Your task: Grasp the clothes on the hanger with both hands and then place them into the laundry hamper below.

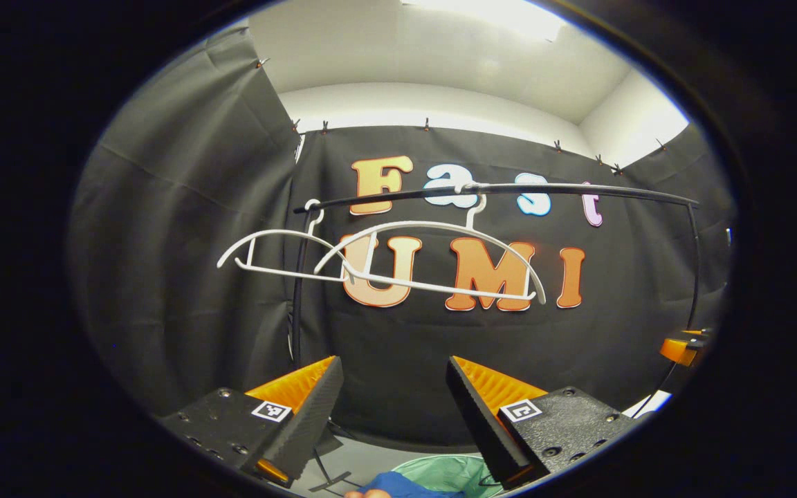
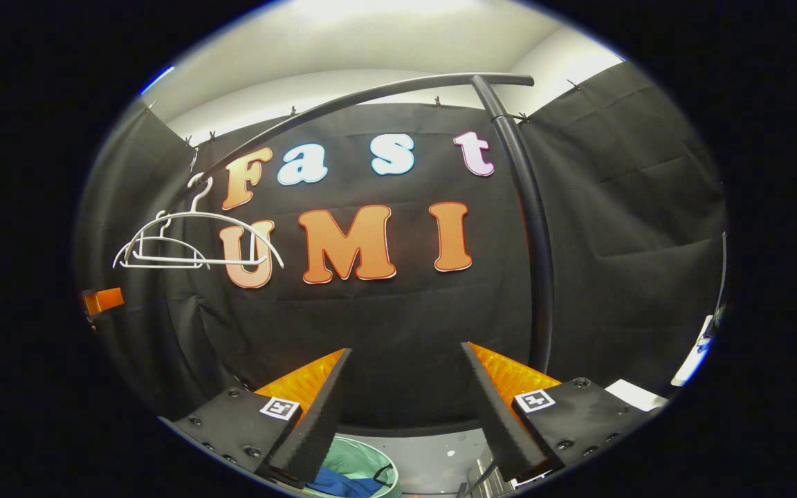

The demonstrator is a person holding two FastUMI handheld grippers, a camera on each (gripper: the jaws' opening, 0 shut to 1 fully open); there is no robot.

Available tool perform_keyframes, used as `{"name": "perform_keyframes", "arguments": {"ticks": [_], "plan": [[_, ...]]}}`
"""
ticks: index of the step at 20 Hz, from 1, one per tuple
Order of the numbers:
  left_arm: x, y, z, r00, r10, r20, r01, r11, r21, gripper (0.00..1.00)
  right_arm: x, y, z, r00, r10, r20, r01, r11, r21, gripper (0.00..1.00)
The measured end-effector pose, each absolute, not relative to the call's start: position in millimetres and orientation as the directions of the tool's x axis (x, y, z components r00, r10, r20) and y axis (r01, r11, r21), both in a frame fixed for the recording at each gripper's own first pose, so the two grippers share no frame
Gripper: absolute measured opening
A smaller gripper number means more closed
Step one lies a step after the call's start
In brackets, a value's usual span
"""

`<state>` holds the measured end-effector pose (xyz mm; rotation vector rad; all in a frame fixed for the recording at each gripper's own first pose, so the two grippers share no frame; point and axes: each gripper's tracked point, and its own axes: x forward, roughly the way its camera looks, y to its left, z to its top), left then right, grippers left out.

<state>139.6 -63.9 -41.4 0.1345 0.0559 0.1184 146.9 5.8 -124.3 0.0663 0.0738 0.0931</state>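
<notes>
- Two bare white hangers (image 1: 398, 259) hang from a black rail (image 1: 509, 190) at centre frame in the left gripper view.
- Blue clothes (image 2: 350, 482) lie in the green hamper (image 2: 371, 460) at bottom.
- Left gripper (image 1: 391, 415) and right gripper (image 2: 405, 408) point forward, jaws wide apart, empty.

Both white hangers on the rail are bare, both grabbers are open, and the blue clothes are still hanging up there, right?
Not quite: the blue clothes lie in the green hamper below, as the right gripper view shows. Both white hangers on the rail are bare, and each hand-held gripper is open.
</notes>
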Motion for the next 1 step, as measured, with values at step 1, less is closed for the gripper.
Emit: {"name": "perform_keyframes", "arguments": {"ticks": [1], "plan": [[141.1,-63.3,-44.5,0.991,0.122,-0.056,-0.114,0.985,0.129,0.92,147.6,10.6,-124.0,0.992,0.103,-0.071,-0.097,0.993,0.072,0.89]]}}
